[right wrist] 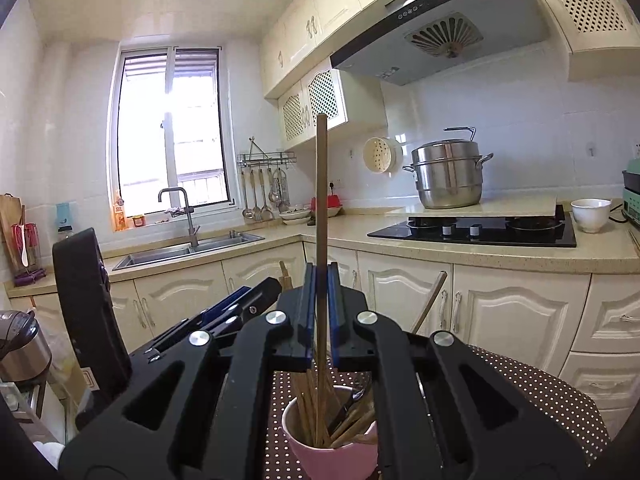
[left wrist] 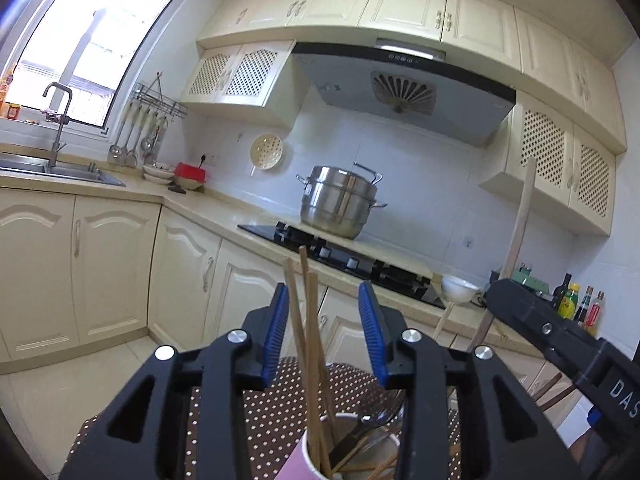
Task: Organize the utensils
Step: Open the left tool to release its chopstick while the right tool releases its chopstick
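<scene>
A pink cup [right wrist: 332,454] stands on a brown polka-dot cloth [right wrist: 532,388] and holds several wooden chopsticks and a dark-handled utensil [right wrist: 352,400]. My right gripper [right wrist: 321,280] is shut on one wooden chopstick [right wrist: 321,184], held upright with its lower end in the cup. My left gripper [left wrist: 324,304] is open above the cup [left wrist: 308,460], with chopsticks [left wrist: 310,320] rising between its blue pads, untouched. The right gripper's body [left wrist: 560,332] and its chopstick [left wrist: 520,216] show at the right of the left wrist view.
A counter with a black stove [right wrist: 472,232], a steel pot [right wrist: 448,176] and a white bowl [right wrist: 591,214] runs behind. A sink [right wrist: 188,250] with a tap lies under the window. A rice cooker [right wrist: 20,348] stands at left.
</scene>
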{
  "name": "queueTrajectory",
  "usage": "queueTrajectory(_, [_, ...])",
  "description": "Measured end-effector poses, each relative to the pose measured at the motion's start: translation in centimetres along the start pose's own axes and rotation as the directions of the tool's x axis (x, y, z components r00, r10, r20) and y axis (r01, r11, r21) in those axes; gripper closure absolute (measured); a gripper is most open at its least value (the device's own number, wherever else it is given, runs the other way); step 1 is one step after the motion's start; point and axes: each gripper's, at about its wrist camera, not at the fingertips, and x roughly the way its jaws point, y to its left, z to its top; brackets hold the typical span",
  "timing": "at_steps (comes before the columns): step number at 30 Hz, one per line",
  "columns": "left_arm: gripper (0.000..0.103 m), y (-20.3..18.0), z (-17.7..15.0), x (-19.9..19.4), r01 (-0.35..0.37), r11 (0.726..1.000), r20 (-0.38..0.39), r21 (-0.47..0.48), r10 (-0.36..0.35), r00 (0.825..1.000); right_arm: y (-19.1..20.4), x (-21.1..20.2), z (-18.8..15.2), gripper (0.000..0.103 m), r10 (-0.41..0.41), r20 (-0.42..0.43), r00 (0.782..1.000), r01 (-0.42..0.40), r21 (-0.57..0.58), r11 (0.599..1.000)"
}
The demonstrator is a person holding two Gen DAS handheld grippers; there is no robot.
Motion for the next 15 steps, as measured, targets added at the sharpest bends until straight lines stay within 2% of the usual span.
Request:
queueTrajectory(2, [0.059,0.1,0.0,-0.3,-0.015,1.000,-0.019,0.003,0.015,1.000,0.2,0.1,0.0,0.097,-0.008,-0.010,1.000,0.008,-0.012,1.000])
queueTrajectory(6, [0.057,0.1,-0.1,-0.9,-0.038,0.999,-0.068,0.026,0.040,0.997,0.6,0.1,-0.2,0.097,-0.030,-0.026,0.999,0.029,-0.041,0.999])
queueTrajectory(12, [0.050,0.3,0.2,-2.3,-0.049,0.998,-0.095,0.037,0.053,0.994,0.8,-0.3,-0.3,0.096,-0.052,-0.042,0.998,0.050,-0.042,0.998])
queueTrajectory(14, [0.049,0.4,0.3,-3.0,-0.052,0.998,-0.093,0.037,0.055,0.994,1.0,-0.4,-0.3,0.094,-0.063,-0.042,0.997,0.061,-0.045,0.997])
queueTrajectory(15, [0.049,0.4,0.4,-3.3,-0.054,0.998,-0.093,0.037,0.057,0.994,1.0,-0.6,-0.3,0.085,-0.066,-0.041,0.997,0.064,-0.045,0.997])
